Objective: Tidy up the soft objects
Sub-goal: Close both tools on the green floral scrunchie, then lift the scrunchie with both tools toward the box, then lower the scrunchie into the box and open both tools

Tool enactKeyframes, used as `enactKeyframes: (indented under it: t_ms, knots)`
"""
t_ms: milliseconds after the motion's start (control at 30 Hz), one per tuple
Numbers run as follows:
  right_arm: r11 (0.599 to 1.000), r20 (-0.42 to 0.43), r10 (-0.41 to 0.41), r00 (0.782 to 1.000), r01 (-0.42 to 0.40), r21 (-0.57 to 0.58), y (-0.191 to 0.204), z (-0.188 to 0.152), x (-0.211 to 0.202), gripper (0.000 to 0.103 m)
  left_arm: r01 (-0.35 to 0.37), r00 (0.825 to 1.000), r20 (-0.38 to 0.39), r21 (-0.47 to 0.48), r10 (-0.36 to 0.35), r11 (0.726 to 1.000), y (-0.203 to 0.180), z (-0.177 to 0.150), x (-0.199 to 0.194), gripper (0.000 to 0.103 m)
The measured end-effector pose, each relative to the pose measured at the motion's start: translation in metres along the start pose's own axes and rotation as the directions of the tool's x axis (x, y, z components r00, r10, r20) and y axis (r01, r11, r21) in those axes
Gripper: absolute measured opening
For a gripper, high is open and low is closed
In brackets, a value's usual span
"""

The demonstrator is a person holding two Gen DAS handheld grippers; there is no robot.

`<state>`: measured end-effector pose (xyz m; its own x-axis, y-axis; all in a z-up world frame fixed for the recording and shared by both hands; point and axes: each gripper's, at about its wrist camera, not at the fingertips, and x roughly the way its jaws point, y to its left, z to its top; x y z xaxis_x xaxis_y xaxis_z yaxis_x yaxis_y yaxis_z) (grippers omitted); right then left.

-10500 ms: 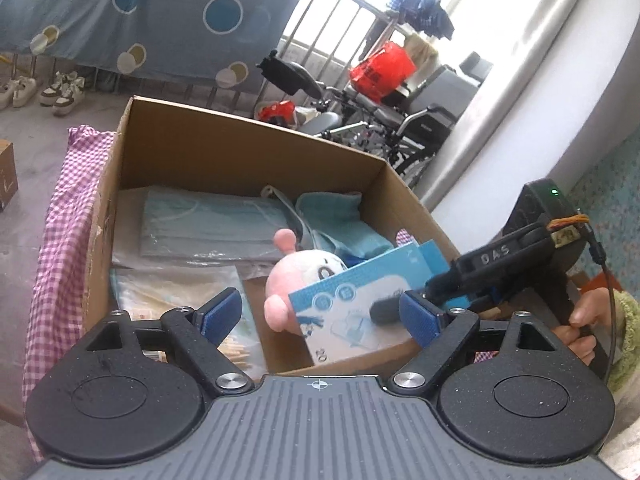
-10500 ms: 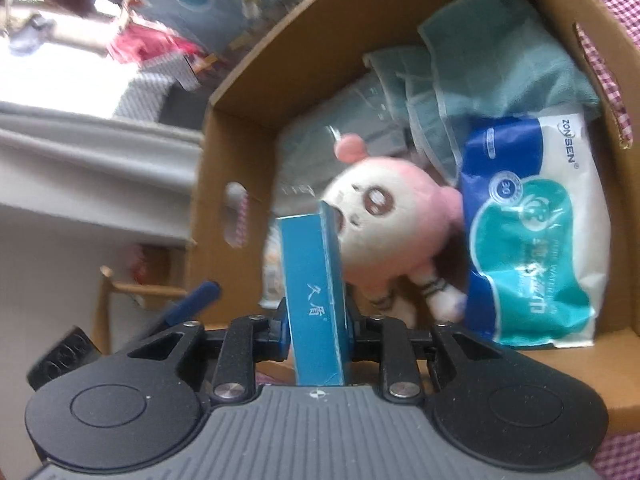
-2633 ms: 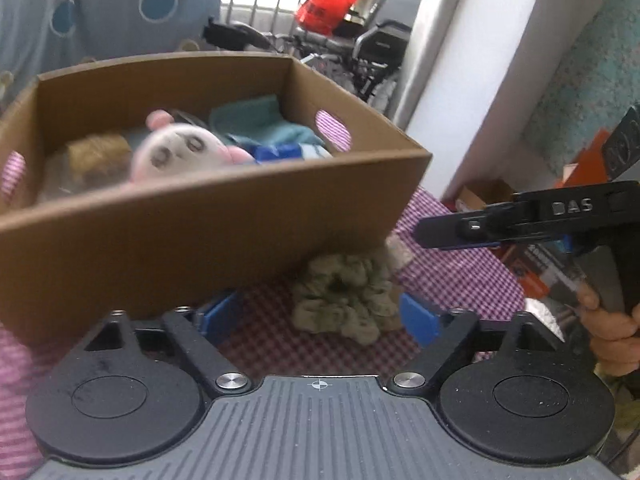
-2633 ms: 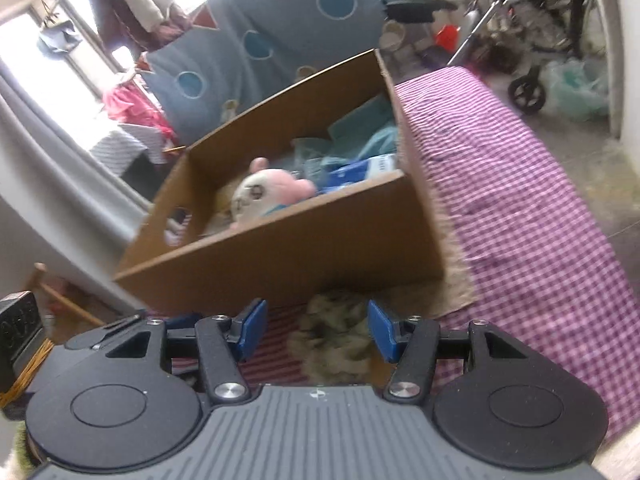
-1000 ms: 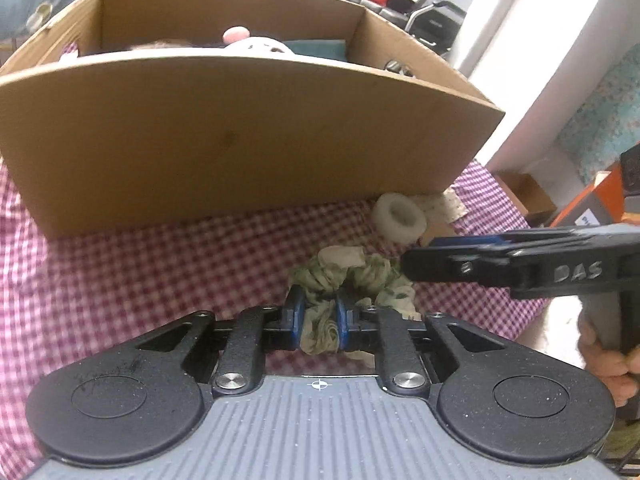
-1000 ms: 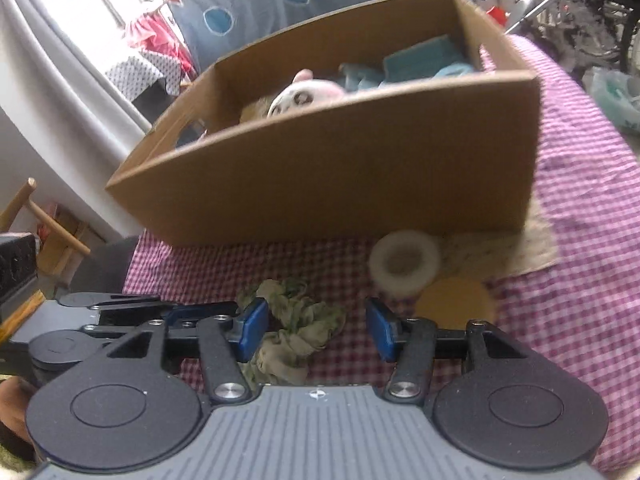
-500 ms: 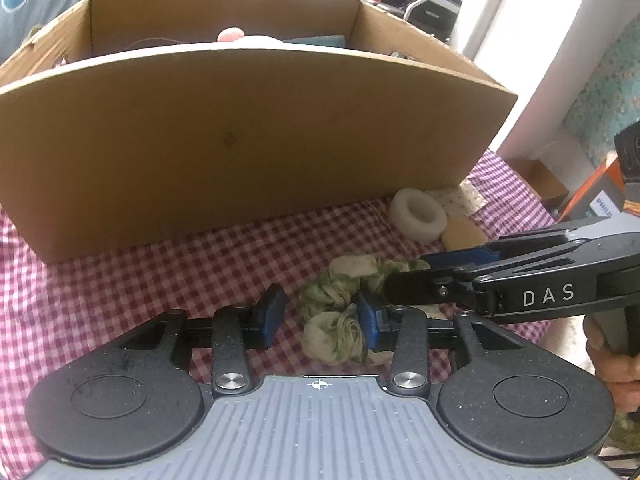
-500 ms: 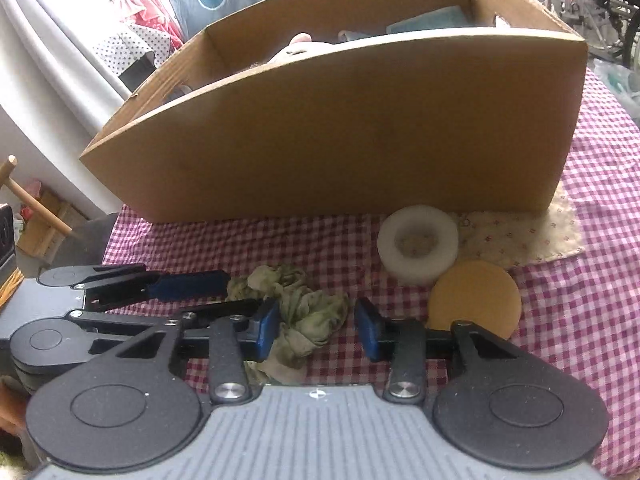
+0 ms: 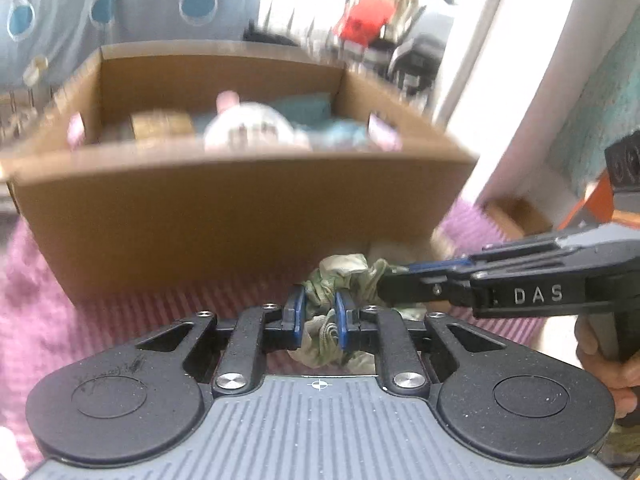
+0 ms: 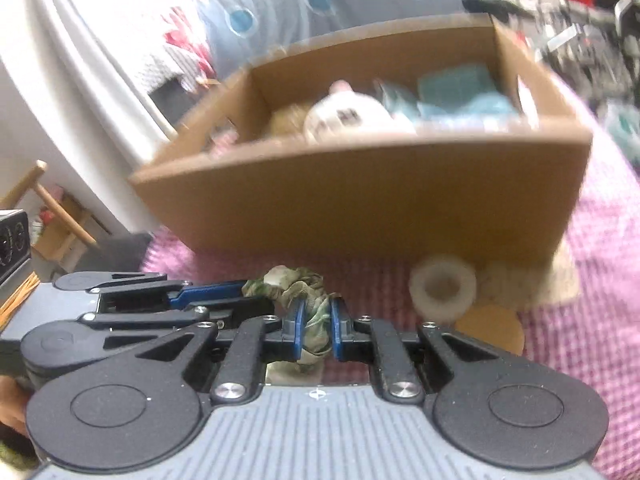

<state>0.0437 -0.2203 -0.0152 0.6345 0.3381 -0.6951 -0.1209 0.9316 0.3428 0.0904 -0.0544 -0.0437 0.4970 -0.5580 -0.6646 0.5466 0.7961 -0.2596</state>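
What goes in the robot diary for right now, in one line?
left gripper: shut on green scrunchie | right gripper: shut on green scrunchie | cardboard box: behind | step: lifting

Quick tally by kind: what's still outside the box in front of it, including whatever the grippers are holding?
Green scrunchie, clamped by both the left gripper and the right gripper: 1
White ring: 1
Tan disc: 1
Pale cloth against the cardboard box: 1
Total: 4

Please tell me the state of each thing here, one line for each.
Scrunchie: pinched by both grippers.
Left gripper: just closed on scrunchie.
Right gripper: just closed on scrunchie.
Box: open, filled.
Plush: in box.
White ring: lying on cloth.
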Motion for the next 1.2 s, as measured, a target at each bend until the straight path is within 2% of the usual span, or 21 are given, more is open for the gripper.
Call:
enactKeyframes:
  t_ms: [133,267,333,433,600,667,833,1000,1200]
  knots:
    - [0.994,0.108,0.049,0.993,-0.038,-0.102,0.029,0.033,-0.034,0.015,-0.004,0.990,0.138,0.005,0.003,1.000,0.000,0.028,-0.047,0.015]
    - [0.976,0.189,0.094,0.978,-0.053,-0.211,0.053,0.071,-0.047,0.015,-0.011,0.964,0.266,0.020,0.005,1.000,0.006,0.062,-0.089,0.015]
    - [0.968,0.198,0.114,0.974,-0.065,-0.241,0.060,0.094,-0.038,0.015,-0.031,0.951,0.307,0.031,0.020,0.999,0.012,0.079,-0.098,0.015]
    - [0.966,0.135,0.172,0.976,-0.140,-0.219,0.058,0.132,-0.008,0.015,-0.087,0.944,0.323,0.043,0.069,0.995,0.023,0.102,-0.095,0.015]
    - [0.962,-0.059,0.233,0.971,-0.239,-0.131,0.044,0.187,0.069,0.015,-0.211,0.949,0.252,0.055,0.191,0.976,0.050,0.134,-0.056,0.015]
    - [0.967,-0.107,0.212,0.971,-0.225,-0.124,0.043,0.196,0.097,0.015,-0.229,0.957,0.192,0.051,0.216,0.972,0.066,0.145,-0.034,0.015]
    - [0.975,-0.239,0.192,0.952,-0.213,-0.066,0.030,0.209,0.156,0.015,-0.279,0.960,0.054,0.082,0.276,0.957,0.091,0.153,0.006,0.015]
    - [0.979,-0.334,0.192,0.923,-0.203,0.003,0.018,0.205,0.184,0.015,-0.270,0.960,-0.061,0.082,0.275,0.959,0.112,0.151,0.022,0.015]
    - [0.987,-0.391,0.157,0.907,-0.163,0.018,0.012,0.205,0.199,0.016,-0.275,0.950,-0.122,0.104,0.286,0.956,0.117,0.151,0.034,0.019]
